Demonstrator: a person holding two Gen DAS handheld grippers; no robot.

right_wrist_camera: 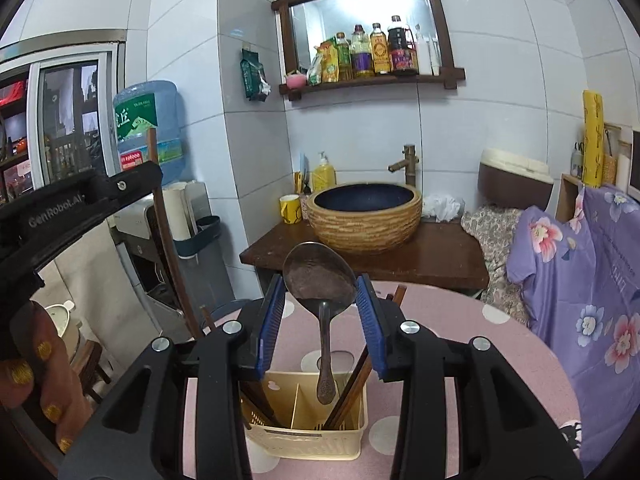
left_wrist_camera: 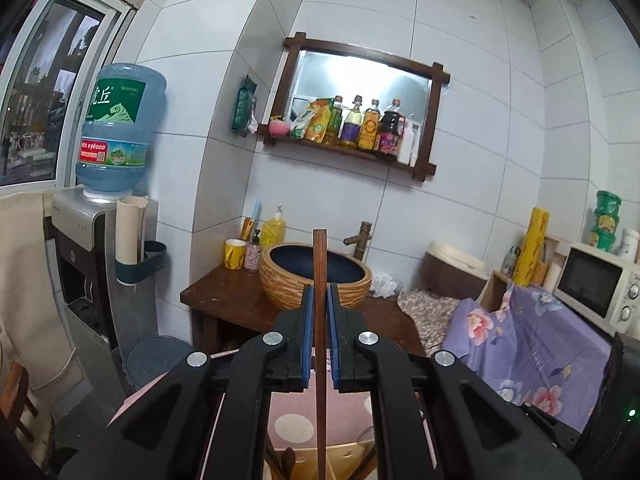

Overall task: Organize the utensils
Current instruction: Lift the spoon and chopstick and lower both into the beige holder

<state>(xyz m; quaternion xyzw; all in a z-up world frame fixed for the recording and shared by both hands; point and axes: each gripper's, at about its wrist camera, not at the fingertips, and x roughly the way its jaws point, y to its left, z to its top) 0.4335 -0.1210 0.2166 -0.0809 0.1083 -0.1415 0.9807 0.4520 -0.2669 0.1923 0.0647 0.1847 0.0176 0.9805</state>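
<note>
My left gripper (left_wrist_camera: 320, 292) is shut on a dark wooden chopstick (left_wrist_camera: 320, 256), which stands upright between the blue pads and reaches down past them. In the right wrist view the same left gripper (right_wrist_camera: 86, 196) and its chopstick (right_wrist_camera: 168, 240) show at the left, held by a hand (right_wrist_camera: 36, 364). My right gripper (right_wrist_camera: 322, 284) is shut on a metal spoon (right_wrist_camera: 323, 340), pads on the sides of its bowl, handle hanging down. Below it a cream utensil holder (right_wrist_camera: 308, 440) stands on the pink dotted table (right_wrist_camera: 472, 360). Chopsticks (right_wrist_camera: 352, 384) lean in its right compartment, and more utensils lean at its left.
Behind the table is a wooden counter (right_wrist_camera: 420, 256) with a woven basin (right_wrist_camera: 366, 216), a tap, a yellow mug and a soap bottle. A water dispenser (left_wrist_camera: 104, 248) stands at the left. A purple floral cloth (right_wrist_camera: 580, 280) and a microwave (left_wrist_camera: 600, 284) are at the right, with a bottle shelf above.
</note>
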